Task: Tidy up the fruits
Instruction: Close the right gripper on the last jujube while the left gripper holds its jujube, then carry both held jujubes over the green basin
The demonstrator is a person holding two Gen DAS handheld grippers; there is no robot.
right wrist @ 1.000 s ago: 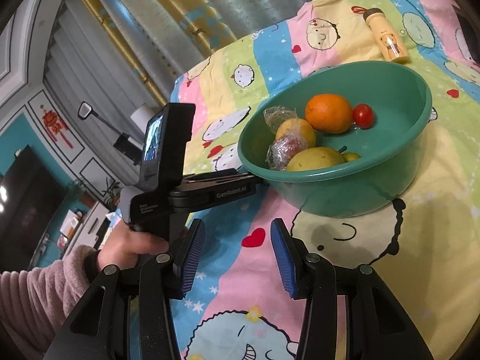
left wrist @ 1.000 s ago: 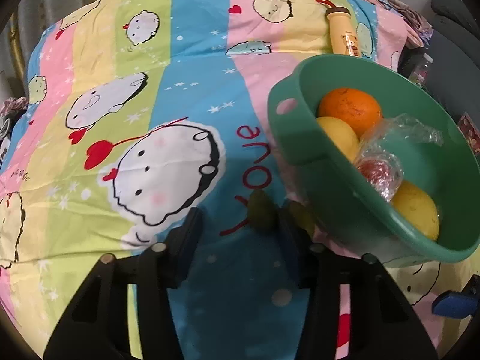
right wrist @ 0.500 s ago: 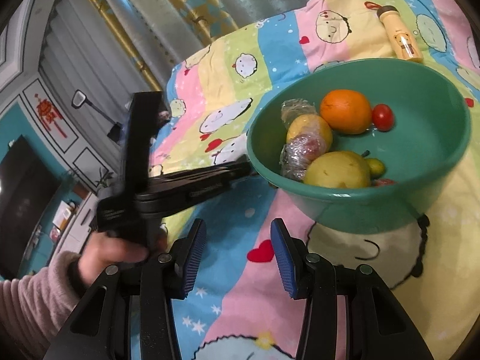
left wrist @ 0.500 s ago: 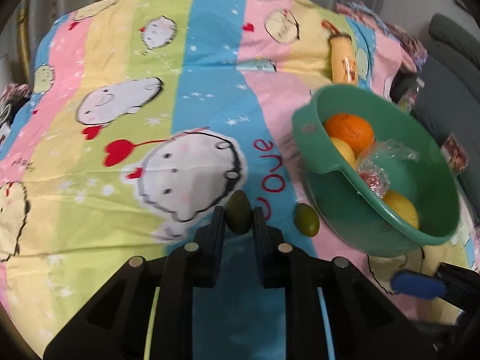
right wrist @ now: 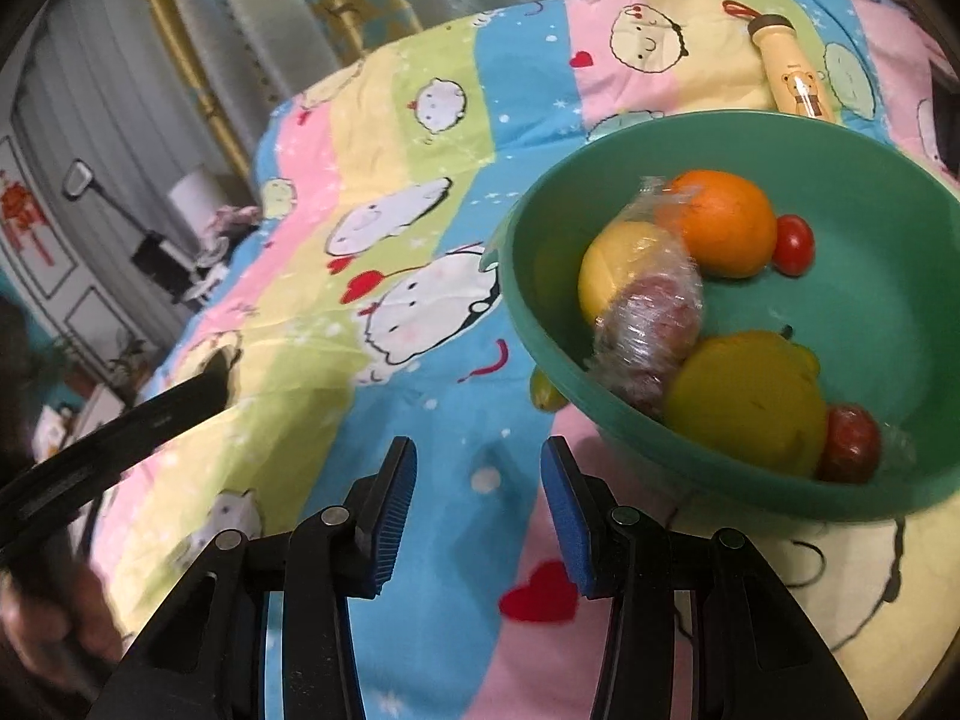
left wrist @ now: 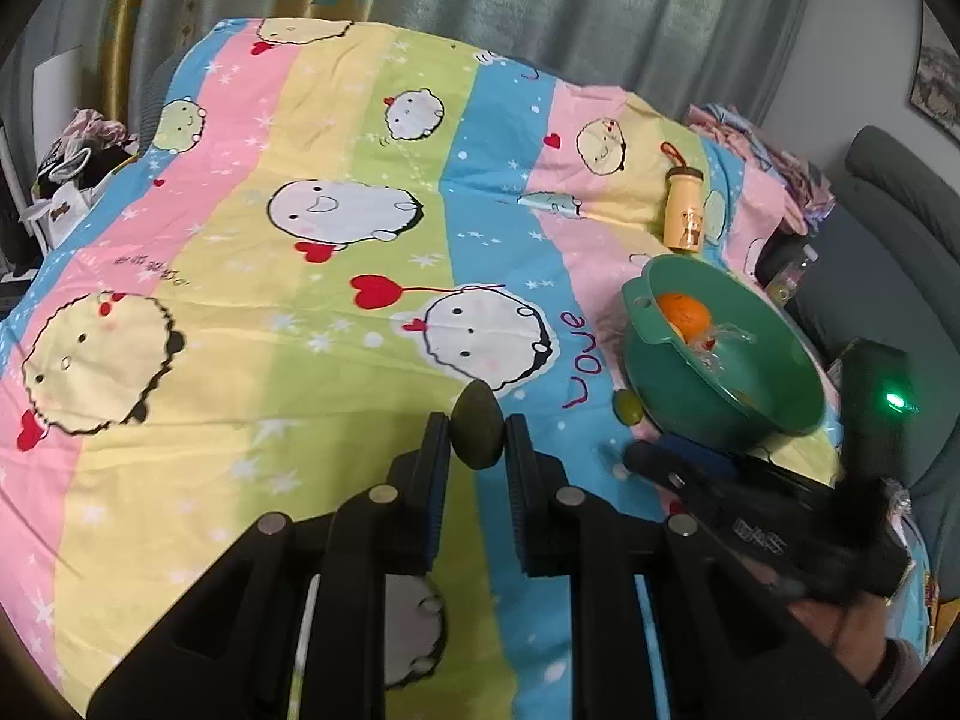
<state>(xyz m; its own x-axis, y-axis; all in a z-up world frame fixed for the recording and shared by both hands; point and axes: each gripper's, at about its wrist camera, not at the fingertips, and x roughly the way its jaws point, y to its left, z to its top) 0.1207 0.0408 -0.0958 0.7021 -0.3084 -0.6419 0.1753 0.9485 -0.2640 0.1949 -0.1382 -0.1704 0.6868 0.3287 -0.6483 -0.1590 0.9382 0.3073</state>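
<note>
Currently a dark green fruit (left wrist: pixel 476 433) is clamped between the pads of the left gripper (left wrist: pixel 477 441), lifted clear of the bedspread (left wrist: pixel 336 372). The right gripper (right wrist: pixel 478 480) is held partly open, empty. One small green fruit (left wrist: pixel 627 407) is left just beside the green basin (right wrist: pixel 900 300). Already in the basin: an orange (right wrist: pixel 720 222), yellow fruits, small red ones, one wrapped in film. Mostly done, judging by this.

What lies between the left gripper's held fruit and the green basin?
In the left wrist view, only bare bedsheet and one small green fruit, which sits against the green basin base. The left gripper is shut on a dark green fruit.
</note>
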